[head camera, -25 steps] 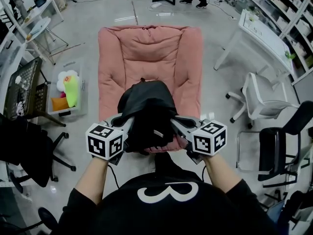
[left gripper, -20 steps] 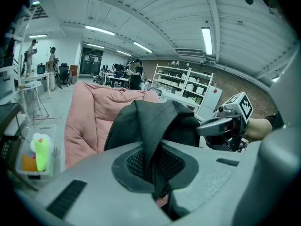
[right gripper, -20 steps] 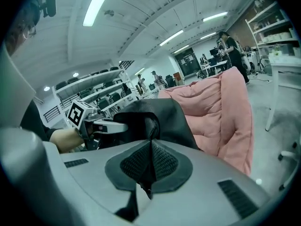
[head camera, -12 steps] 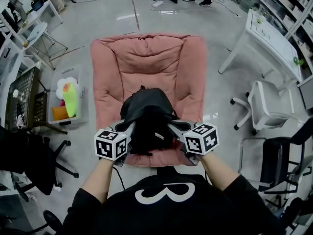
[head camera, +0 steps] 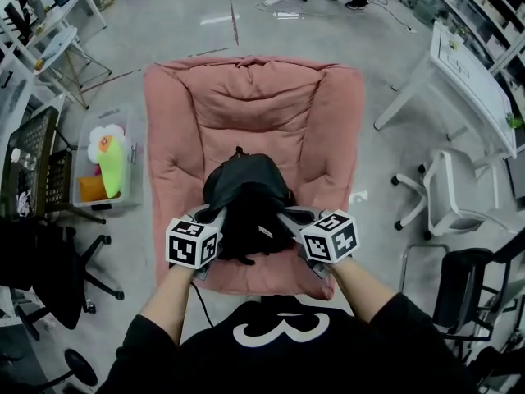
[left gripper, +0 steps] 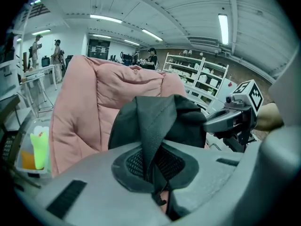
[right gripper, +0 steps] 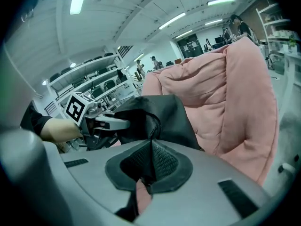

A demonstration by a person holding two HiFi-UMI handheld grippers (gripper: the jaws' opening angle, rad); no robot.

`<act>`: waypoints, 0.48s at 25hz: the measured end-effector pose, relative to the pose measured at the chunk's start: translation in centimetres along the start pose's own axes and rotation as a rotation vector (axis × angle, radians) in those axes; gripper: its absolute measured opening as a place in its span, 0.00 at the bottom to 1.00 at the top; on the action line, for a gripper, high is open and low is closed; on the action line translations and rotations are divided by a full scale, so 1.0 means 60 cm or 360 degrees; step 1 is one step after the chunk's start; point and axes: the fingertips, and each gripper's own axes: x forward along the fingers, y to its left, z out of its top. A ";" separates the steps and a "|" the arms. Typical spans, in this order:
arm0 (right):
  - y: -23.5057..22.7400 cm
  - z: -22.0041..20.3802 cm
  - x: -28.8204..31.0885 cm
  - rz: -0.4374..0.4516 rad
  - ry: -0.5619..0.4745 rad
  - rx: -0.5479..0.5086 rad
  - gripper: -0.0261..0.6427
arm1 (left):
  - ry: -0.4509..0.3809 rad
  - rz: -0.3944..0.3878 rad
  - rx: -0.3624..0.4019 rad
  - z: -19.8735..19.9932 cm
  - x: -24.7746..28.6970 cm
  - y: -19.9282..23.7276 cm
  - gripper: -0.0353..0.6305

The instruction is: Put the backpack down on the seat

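Black backpack point(head camera: 246, 189) hangs between the left gripper point(head camera: 216, 216) and right gripper point(head camera: 285, 216), both clamped on its fabric, pink seat point(head camera: 246, 97) just below and ahead.

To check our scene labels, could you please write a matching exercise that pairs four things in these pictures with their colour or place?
Things:
1. backpack
2. seat
3. plastic bin
4. office chair

Descriptions:
A. white, right of the seat in the head view
B. pink and padded
C. black, clamped by the left gripper and the right gripper
D. clear, left of the seat in the head view, with toys inside

Pairs: 1-C, 2-B, 3-D, 4-A
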 end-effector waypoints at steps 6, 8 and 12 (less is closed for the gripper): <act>-0.026 0.010 0.048 -0.0053 0.0018 -0.0115 0.06 | 0.0021 0.0067 0.0015 -0.001 0.036 0.042 0.08; -0.033 0.012 0.061 -0.0065 0.0028 -0.0131 0.06 | 0.0016 0.0093 0.0044 -0.001 0.044 0.051 0.09; -0.050 0.011 0.073 -0.0088 0.0011 -0.0076 0.06 | 0.0005 0.0102 0.0056 -0.002 0.056 0.061 0.09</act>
